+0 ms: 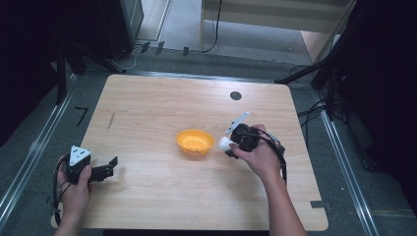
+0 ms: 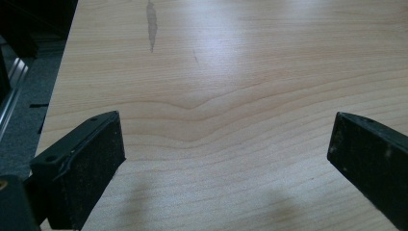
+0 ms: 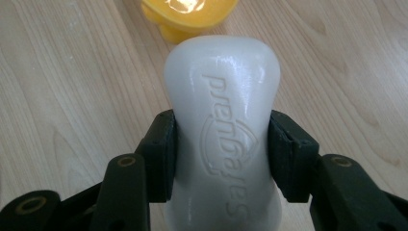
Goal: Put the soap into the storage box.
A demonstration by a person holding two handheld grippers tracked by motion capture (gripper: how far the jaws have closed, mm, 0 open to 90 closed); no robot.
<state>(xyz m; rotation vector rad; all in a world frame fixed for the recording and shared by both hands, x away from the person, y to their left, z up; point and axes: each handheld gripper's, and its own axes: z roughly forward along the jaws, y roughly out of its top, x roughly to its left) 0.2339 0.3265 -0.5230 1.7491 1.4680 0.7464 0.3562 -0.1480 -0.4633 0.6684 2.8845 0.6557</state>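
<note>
A white bar of soap (image 3: 222,139) with raised lettering is clamped at its narrow waist by my right gripper (image 3: 222,156), both pads pressing its sides. In the high view the soap (image 1: 224,143) is held just right of a small yellow bowl (image 1: 195,141) with holes in its bottom, slightly above the table, with my right gripper (image 1: 232,146) behind it. The bowl's base (image 3: 187,17) lies just beyond the soap's end. My left gripper (image 1: 109,168) rests near the table's front left, jaws wide apart with nothing but bare wood between them (image 2: 226,159).
The wooden table (image 1: 147,108) has a dark round mark (image 1: 235,96) near its far edge and a dark streak (image 2: 151,24) at the left. Metal rails, cables and dark stands surround the table on the floor.
</note>
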